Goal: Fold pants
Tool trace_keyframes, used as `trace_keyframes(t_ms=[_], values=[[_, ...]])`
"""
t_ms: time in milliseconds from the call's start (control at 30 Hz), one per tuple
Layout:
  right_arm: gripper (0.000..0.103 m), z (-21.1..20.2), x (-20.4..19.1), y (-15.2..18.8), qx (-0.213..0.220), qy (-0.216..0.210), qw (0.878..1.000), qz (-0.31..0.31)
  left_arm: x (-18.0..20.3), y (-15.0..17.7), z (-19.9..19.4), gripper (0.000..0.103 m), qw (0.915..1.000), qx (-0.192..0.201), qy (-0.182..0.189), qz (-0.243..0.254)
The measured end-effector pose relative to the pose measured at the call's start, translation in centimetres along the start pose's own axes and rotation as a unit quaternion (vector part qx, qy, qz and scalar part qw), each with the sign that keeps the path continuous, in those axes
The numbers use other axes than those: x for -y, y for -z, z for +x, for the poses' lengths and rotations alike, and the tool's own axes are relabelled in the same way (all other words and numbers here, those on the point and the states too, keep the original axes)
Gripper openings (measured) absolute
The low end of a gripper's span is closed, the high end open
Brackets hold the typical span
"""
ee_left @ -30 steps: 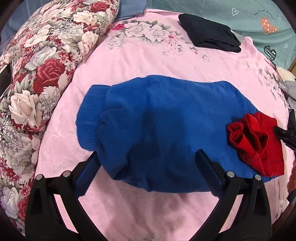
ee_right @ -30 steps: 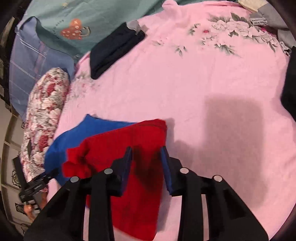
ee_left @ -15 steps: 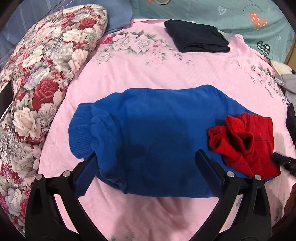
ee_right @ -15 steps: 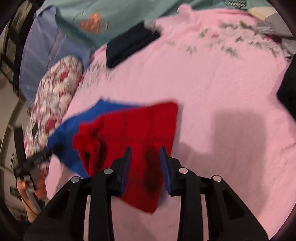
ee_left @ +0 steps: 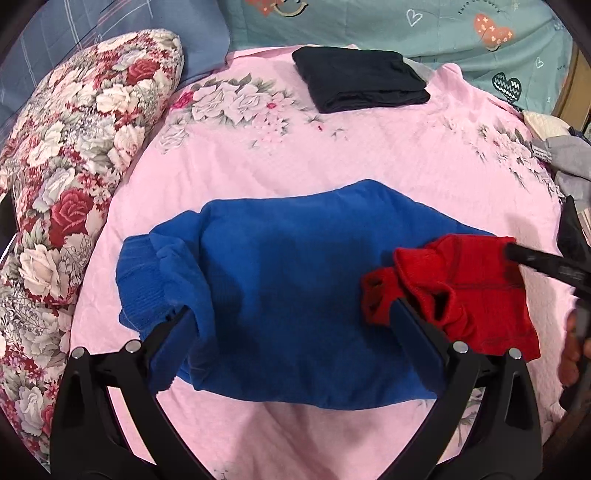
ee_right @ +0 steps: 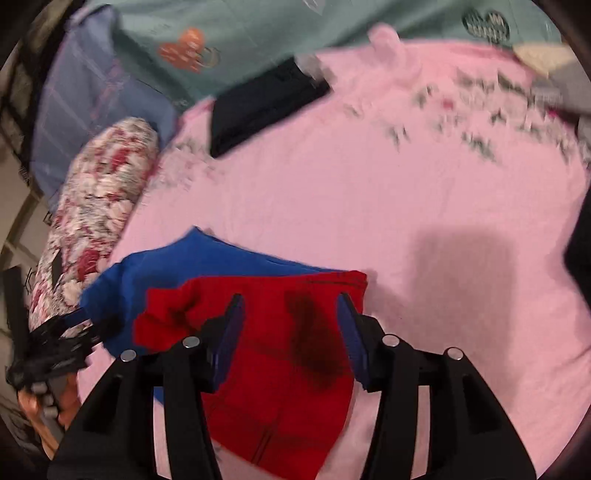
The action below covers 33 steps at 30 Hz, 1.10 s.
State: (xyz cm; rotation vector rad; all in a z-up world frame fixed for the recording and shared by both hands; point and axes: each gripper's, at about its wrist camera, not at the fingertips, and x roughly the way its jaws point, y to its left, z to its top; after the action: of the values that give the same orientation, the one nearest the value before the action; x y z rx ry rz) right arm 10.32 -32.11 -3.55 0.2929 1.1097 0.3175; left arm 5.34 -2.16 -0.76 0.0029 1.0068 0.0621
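Note:
Folded blue pants (ee_left: 295, 295) lie across the pink bedsheet (ee_left: 388, 166). A red cloth (ee_left: 476, 288) rests on their right end. My left gripper (ee_left: 291, 332) hovers open and wide over the pants, one finger over each end, gripping nothing. In the right wrist view the red cloth (ee_right: 295, 350) lies under my right gripper (ee_right: 290, 310). Its jaws are opening, and the pads stand apart from the cloth between them. The blue pants (ee_right: 177, 266) show behind it. A right finger (ee_left: 535, 258) reaches the red cloth's far edge.
A floral pillow (ee_left: 74, 166) runs along the left side. A folded black garment (ee_left: 358, 81) lies at the far end of the bed, against a teal sheet (ee_left: 461, 33). Grey clothes (ee_left: 569, 158) are piled at the right edge. A hand (ee_right: 37, 402) holds the left gripper.
The right gripper's jaws have spread and let go of the red cloth, which now lies on the pants' right end. The left gripper has drawn back a little from the pants.

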Motion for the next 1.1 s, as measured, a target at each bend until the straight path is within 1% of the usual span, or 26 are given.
trace_keyframes(t_ms=[33, 100, 133, 200, 233, 300, 333, 367, 400, 433, 467, 500, 533, 600, 667, 700, 733, 767, 800, 833, 900, 967, 1033, 1100], values=[[0.053, 1.1, 0.6, 0.0, -0.010, 0.020, 1.000, 0.014, 0.1, 0.1, 0.0, 0.101, 1.0000, -0.002, -0.002, 0.005], [0.052, 0.7, 0.4, 0.2, -0.003, 0.015, 1.000, 0.008, -0.1, 0.2, 0.0, 0.101, 1.0000, -0.003, -0.003, 0.005], [0.052, 0.2, 0.1, 0.4, -0.006, 0.010, 1.000, 0.002, -0.4, 0.3, 0.1, 0.101, 1.0000, -0.003, -0.004, -0.001], [0.052, -2.1, -0.2, 1.6, 0.024, -0.012, 1.000, -0.001, -1.1, 0.4, 0.3, 0.101, 0.9999, -0.006, -0.006, -0.012], [0.053, -3.2, -0.4, 2.4, 0.036, -0.031, 0.999, -0.005, -1.5, 0.4, 0.5, 0.101, 0.9998, -0.010, -0.006, -0.018], [0.055, -4.1, -0.8, 3.8, 0.038, -0.065, 0.997, -0.009, -1.8, 0.5, 0.9, 0.101, 0.9996, -0.014, -0.005, -0.024], [0.057, -3.7, -1.2, 4.5, 0.028, -0.076, 0.997, -0.014, -1.9, 0.6, 1.1, 0.101, 0.9995, -0.017, -0.008, -0.025], [0.057, -3.1, -1.5, 5.0, 0.010, -0.077, 0.997, -0.018, -2.0, 0.7, 1.1, 0.101, 0.9995, -0.020, -0.010, -0.024], [0.057, -1.9, -1.7, 5.5, -0.015, -0.062, 0.998, -0.019, -2.1, 0.8, 1.1, 0.101, 0.9994, -0.022, -0.011, -0.025], [0.058, -1.1, -1.8, 5.7, -0.023, -0.048, 0.998, -0.023, -2.2, 1.0, 0.9, 0.101, 0.9994, -0.021, -0.006, -0.027], [0.059, -1.1, -2.1, 5.6, -0.019, -0.041, 0.998, -0.035, -2.2, 0.9, 0.7, 0.101, 0.9994, -0.018, -0.003, -0.030], [0.060, -1.1, -2.6, 5.2, -0.030, -0.032, 0.998, -0.045, -2.3, 0.7, 0.2, 0.101, 0.9993, -0.012, -0.001, -0.035], [0.060, -1.4, -3.0, 4.6, -0.030, -0.033, 0.998, -0.046, -2.3, 0.4, -0.1, 0.101, 0.9992, -0.009, -0.001, -0.038], [0.060, -2.2, -3.8, 3.5, -0.015, -0.054, 0.997, -0.050, -2.2, -0.5, -0.5, 0.101, 0.9988, 0.001, 0.012, -0.047], [0.059, -2.6, -4.6, 2.0, 0.012, -0.053, 0.997, -0.059, -1.5, -1.3, -0.4, 0.101, 0.9972, -0.001, 0.040, -0.064], [0.042, -2.3, -4.8, 1.4, 0.025, -0.044, 0.997, -0.053, -1.1, -1.6, -0.2, 0.101, 0.9961, -0.004, 0.054, -0.069], [0.007, -1.6, -4.8, 0.7, 0.027, -0.035, 0.998, -0.039, -0.3, -1.9, 0.4, 0.101, 0.9950, -0.003, 0.065, -0.076], [0.004, -0.5, -4.5, 0.3, 0.013, -0.038, 0.999, -0.024, 0.3, -2.1, 0.7, 0.101, 0.9948, 0.000, 0.066, -0.078], [0.004, 0.4, -4.2, 0.1, 0.002, -0.049, 0.999, -0.011, 1.2, -2.3, 1.4, 0.101, 0.9956, 0.001, 0.060, -0.072], [0.004, 1.3, -3.7, 0.0, -0.008, -0.060, 0.998, 0.000, 2.0, -2.4, 2.0, 0.101, 0.9966, -0.008, 0.051, -0.064], [0.004, 2.7, -2.9, 0.0, -0.015, -0.058, 0.998, 0.014, 3.6, -2.3, 3.6, 0.101, 0.9976, -0.032, 0.047, -0.040], [0.002, 3.3, -1.2, -0.1, -0.023, -0.068, 0.997, 0.037, 4.2, -2.0, 5.0, 0.101, 0.9981, -0.041, 0.040, -0.021], [0.000, 2.7, 0.8, -0.1, -0.018, -0.076, 0.995, 0.061, 4.0, -1.8, 6.5, 0.101, 0.9982, -0.054, 0.022, -0.010], [0.000, 1.3, 2.2, 0.0, 0.001, -0.072, 0.994, 0.081, 2.6, -1.6, 6.9, 0.101, 0.9964, -0.063, 0.041, -0.038]])
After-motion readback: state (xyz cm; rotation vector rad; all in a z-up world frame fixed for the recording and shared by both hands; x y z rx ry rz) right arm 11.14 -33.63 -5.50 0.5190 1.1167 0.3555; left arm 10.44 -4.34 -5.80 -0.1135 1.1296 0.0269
